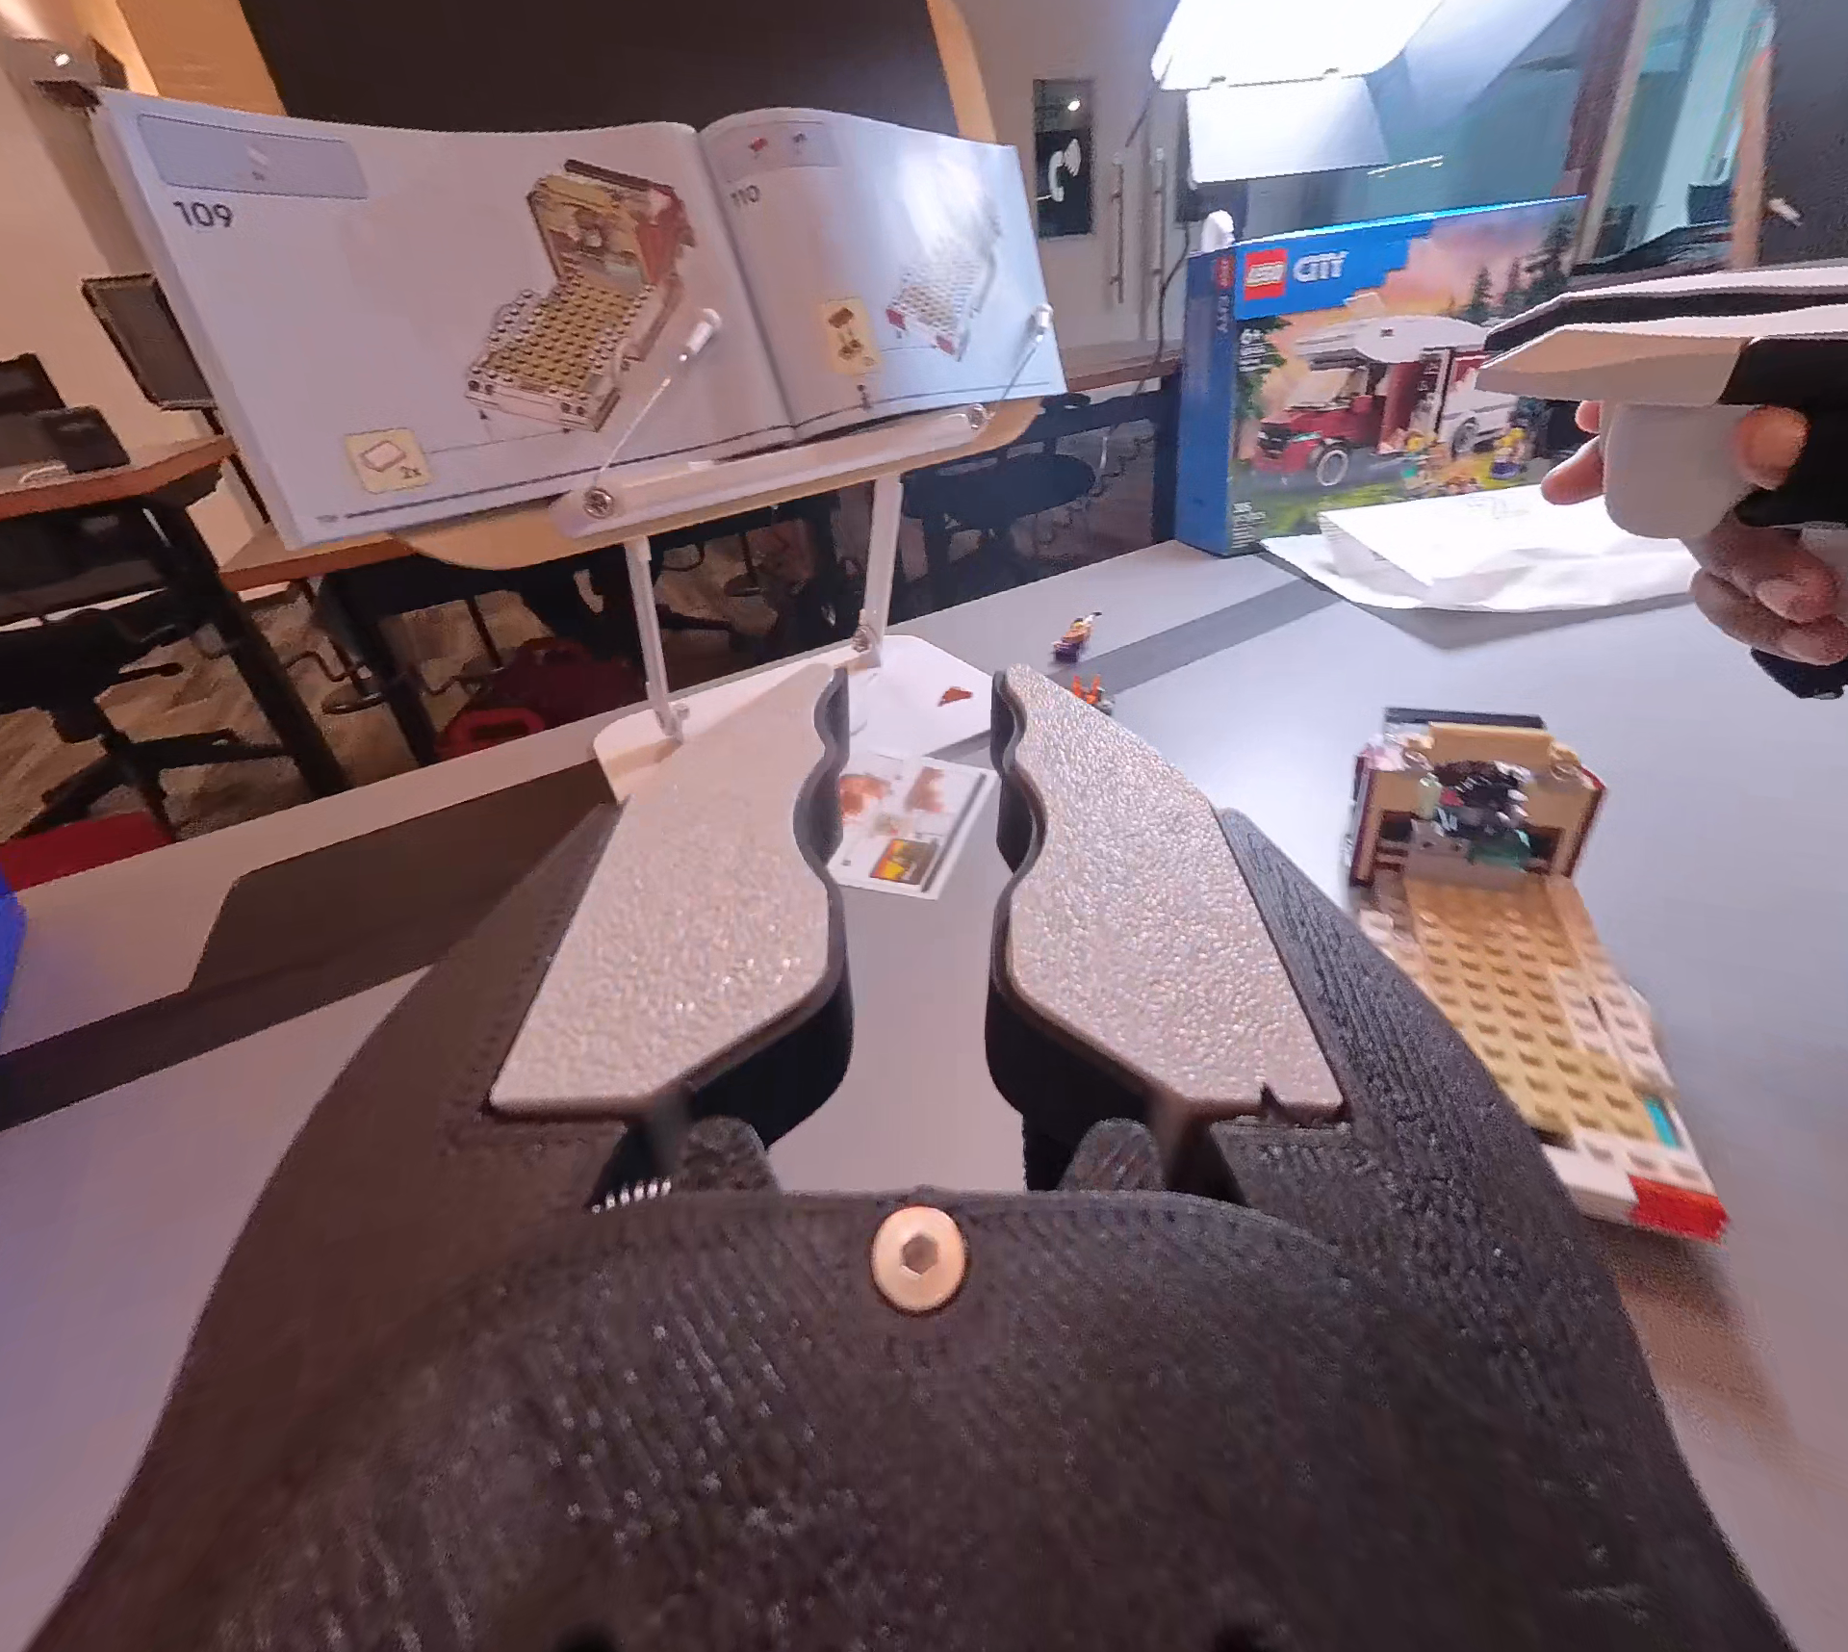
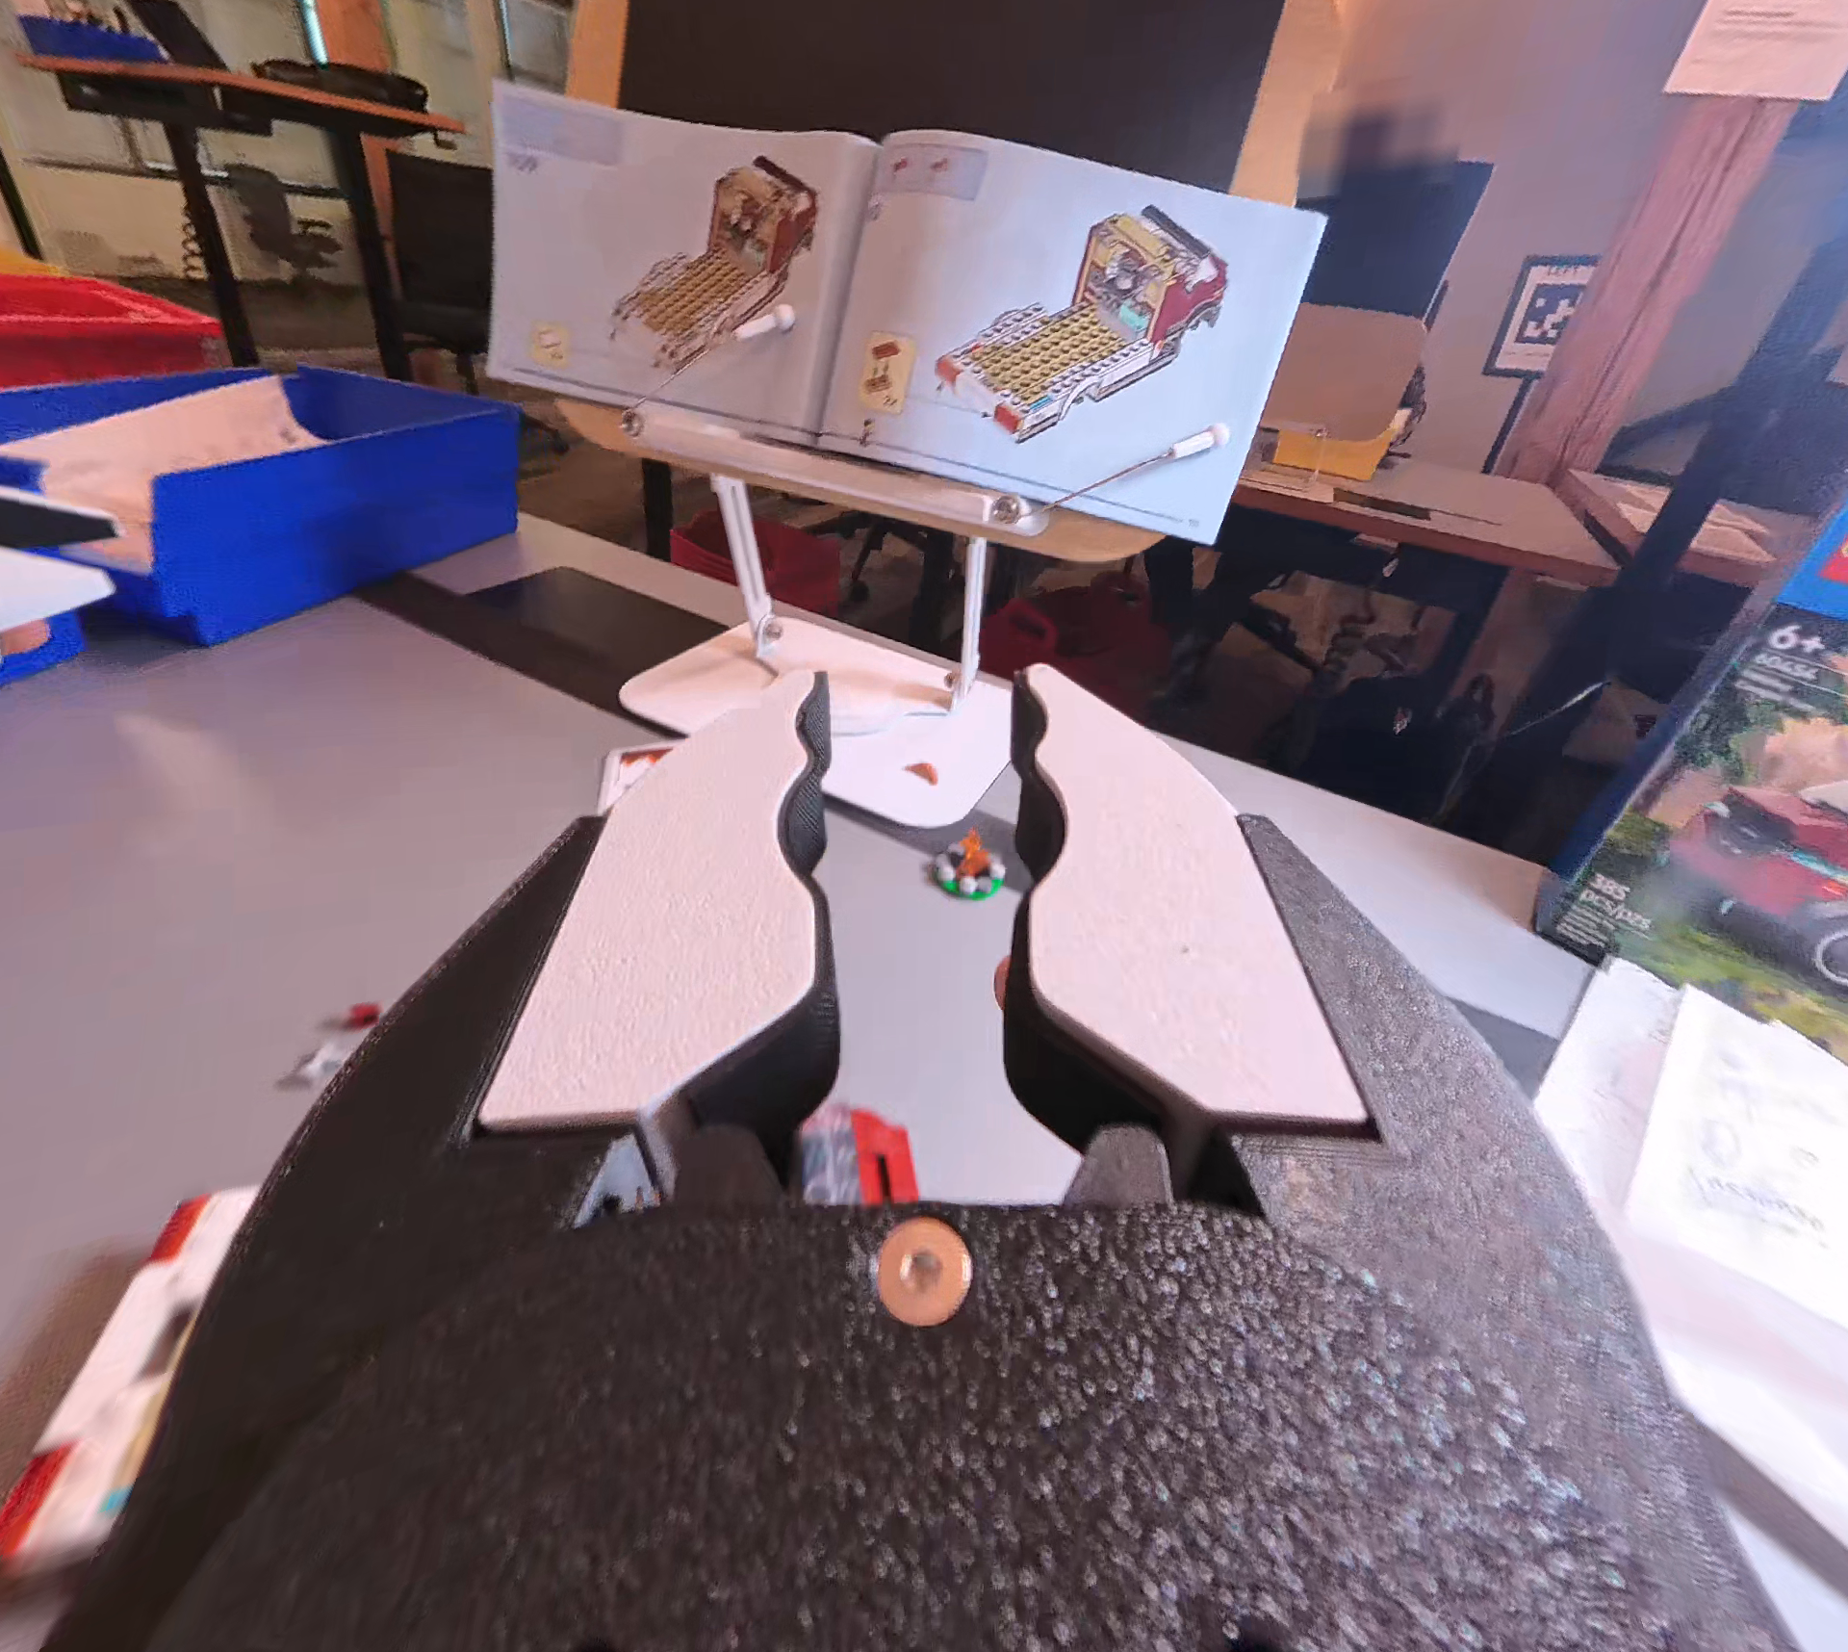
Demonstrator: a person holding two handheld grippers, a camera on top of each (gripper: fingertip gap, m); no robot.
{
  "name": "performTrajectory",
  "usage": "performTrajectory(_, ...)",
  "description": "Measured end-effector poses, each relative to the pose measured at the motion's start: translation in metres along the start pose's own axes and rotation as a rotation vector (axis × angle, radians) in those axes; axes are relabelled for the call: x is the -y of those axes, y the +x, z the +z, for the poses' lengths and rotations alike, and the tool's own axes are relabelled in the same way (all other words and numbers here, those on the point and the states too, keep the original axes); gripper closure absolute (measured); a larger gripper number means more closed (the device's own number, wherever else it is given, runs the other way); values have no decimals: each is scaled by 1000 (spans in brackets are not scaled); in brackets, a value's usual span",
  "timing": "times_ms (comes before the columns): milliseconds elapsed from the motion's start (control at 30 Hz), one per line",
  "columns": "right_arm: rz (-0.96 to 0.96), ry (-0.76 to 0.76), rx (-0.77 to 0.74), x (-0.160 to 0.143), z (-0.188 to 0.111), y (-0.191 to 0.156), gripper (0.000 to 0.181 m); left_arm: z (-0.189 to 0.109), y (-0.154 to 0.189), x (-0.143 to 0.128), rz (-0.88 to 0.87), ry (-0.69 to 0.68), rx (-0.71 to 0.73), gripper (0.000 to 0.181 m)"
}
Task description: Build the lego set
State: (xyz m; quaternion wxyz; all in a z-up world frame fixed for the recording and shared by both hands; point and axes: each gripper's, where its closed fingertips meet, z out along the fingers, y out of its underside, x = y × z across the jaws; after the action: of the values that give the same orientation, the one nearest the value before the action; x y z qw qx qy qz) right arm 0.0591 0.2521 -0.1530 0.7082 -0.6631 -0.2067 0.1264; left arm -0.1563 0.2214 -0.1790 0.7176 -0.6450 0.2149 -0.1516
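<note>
The part-built lego vehicle [image 1: 1480,934], with a tan studded floor, white sides and a brown-red cab, lies on the grey table to the right of my left gripper [image 1: 920,694]. That gripper is open and empty above a sticker sheet [image 1: 900,824]. My right gripper [image 2: 920,694] is open and empty, and it hovers over the table above a small campfire piece [image 2: 968,864]. It also shows in the left wrist view [image 1: 1620,354], held by a hand. The vehicle [image 2: 120,1384] shows blurred at the lower left, mostly hidden under the right gripper. The open instruction booklet [image 2: 880,324] rests on a white stand.
A small brown piece [image 2: 922,771] lies on the stand's base. A blue bin [image 2: 300,484] stands at the far left, and loose pieces [image 2: 340,1044] lie on the table. The set's box [image 1: 1380,384] and white paper [image 1: 1480,544] are at the right. A small figure [image 1: 1075,639] lies beyond the base. About 20 cm separates my left fingertips from my right. About 15 cm separates my right fingertips from the part-built lego vehicle [image 1: 1480,934].
</note>
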Motion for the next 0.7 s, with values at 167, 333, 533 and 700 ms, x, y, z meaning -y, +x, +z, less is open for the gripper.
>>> performTrajectory(167, 82, -1, -33, 7, 72, 35, 148, 35, -30, 21, 24, 27, 84, 156)
performTrajectory(333, 169, -48, -76, 2, 142, 74, 150, 74, -53, 43, -1, 74, 140, 155)
performTrajectory(533, 266, -80, -91, -5, 185, 97, 151, 116, -75, 49, 54, 79, 200, 155)
performTrajectory(700, 341, -85, -74, -7, 202, 99, 167, 147, -95, 45, 25, 42, 227, 155)
